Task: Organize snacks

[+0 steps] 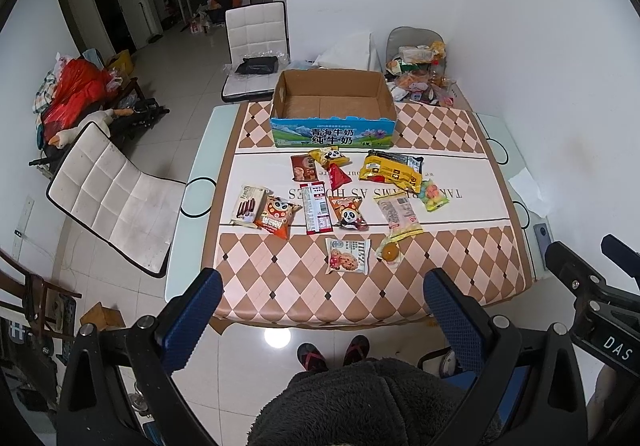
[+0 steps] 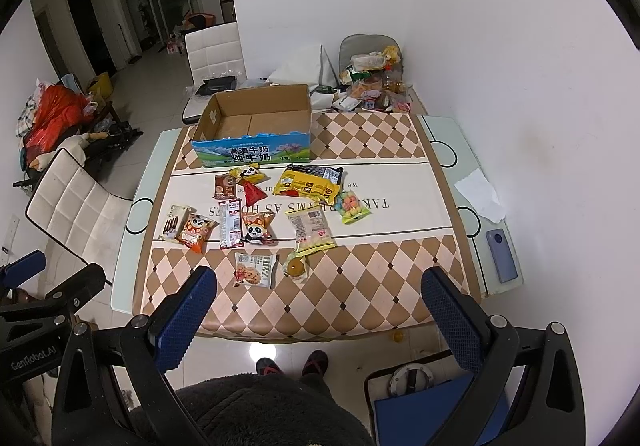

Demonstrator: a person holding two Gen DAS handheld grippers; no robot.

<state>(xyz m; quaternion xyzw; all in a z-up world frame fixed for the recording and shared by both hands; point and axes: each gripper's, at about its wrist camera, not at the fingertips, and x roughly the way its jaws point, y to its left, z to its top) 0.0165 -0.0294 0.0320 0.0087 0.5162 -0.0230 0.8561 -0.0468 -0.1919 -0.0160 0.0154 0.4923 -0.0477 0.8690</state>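
Note:
An open, empty cardboard box [image 1: 333, 93] [image 2: 256, 117] with a blue printed front stands at the far side of the table. Several snack packets lie in front of it: a yellow bag [image 1: 390, 170] [image 2: 309, 183], a cookie packet [image 1: 347, 255] [image 2: 255, 270], a jelly cup [image 1: 390, 253] [image 2: 296, 268], panda packets [image 1: 350, 211] [image 2: 256, 228] and a candy bag [image 1: 433, 195] [image 2: 352, 207]. My left gripper [image 1: 322, 286] and right gripper [image 2: 318, 286] are both open and empty, held above the table's near edge.
The table has a checked cloth [image 1: 460, 270] [image 2: 360, 286]. A phone [image 2: 502, 256] and a paper [image 2: 480, 195] lie at its right edge. White chairs [image 1: 116, 197] [image 2: 76, 205] stand left and at the back. A cluttered chair [image 1: 420, 65] is at the far right. The white wall is close on the right.

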